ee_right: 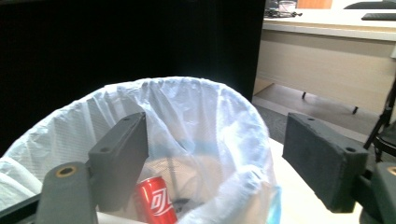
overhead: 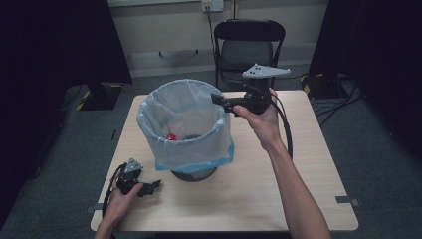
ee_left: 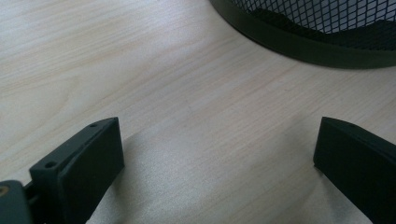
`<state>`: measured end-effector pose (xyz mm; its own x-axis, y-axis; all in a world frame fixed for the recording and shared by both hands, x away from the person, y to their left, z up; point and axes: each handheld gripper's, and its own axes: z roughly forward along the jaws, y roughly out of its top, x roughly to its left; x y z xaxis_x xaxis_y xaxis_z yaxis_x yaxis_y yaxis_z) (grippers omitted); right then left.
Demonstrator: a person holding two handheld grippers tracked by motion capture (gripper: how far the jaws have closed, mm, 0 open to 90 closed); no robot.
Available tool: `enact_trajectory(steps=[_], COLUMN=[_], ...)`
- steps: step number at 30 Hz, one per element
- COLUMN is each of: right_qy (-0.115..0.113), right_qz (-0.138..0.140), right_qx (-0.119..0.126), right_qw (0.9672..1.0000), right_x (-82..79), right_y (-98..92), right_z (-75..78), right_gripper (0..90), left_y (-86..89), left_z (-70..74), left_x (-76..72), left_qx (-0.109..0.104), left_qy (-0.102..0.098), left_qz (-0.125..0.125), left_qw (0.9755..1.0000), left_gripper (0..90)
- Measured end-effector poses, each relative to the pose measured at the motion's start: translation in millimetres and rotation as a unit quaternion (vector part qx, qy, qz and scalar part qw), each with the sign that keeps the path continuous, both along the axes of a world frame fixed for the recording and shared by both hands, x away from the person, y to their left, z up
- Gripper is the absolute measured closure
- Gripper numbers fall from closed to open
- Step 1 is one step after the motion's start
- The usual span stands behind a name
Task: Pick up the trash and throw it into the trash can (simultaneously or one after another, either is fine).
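A mesh waste bin lined with a pale blue bag stands on the wooden table. Inside it lies a red drink can. My right gripper hovers at the bin's right rim, raised above the table, jaws open and empty, pointing over the bag. My left gripper rests low on the table near the front left corner, open with nothing between its jaws. In the left gripper view, bare tabletop shows between the jaws, and the bin's dark base is ahead.
A black folding chair stands behind the table. Dark curtains hang at both sides. Cables lie on the floor at the right. A desk shows in the background of the right gripper view.
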<state>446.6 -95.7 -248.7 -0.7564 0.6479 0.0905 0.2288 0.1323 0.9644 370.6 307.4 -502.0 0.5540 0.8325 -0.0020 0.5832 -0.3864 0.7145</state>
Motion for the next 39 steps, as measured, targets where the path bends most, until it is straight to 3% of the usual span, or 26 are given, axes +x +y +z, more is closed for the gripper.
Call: enact_trajectory(steps=[17, 21, 39], right_qy=[0.007, 0.008, 0.034], right_qz=[-0.053, -0.069, -0.115], right_qx=[-0.001, -0.013, -0.019], right_qw=[0.9985, 0.9975, 0.9926], right_x=[2.5, 3.4, -1.3], right_y=[-32.1, -39.0, -72.2], right_z=[-4.7, -7.1, -33.5], right_gripper=[19.1, 18.9, 18.2], left_y=[-0.2, -0.2, -0.1], left_z=[-0.1, -0.1, 0.0], left_x=[-0.1, -0.1, -0.1], left_qx=[-0.001, -0.001, 0.000], left_qy=[0.000, 0.000, 0.000], left_qz=[0.001, 0.001, 0.001], left_qw=[1.0000, 1.0000, 1.0000], left_gripper=[1.0, 1.0, 1.0])
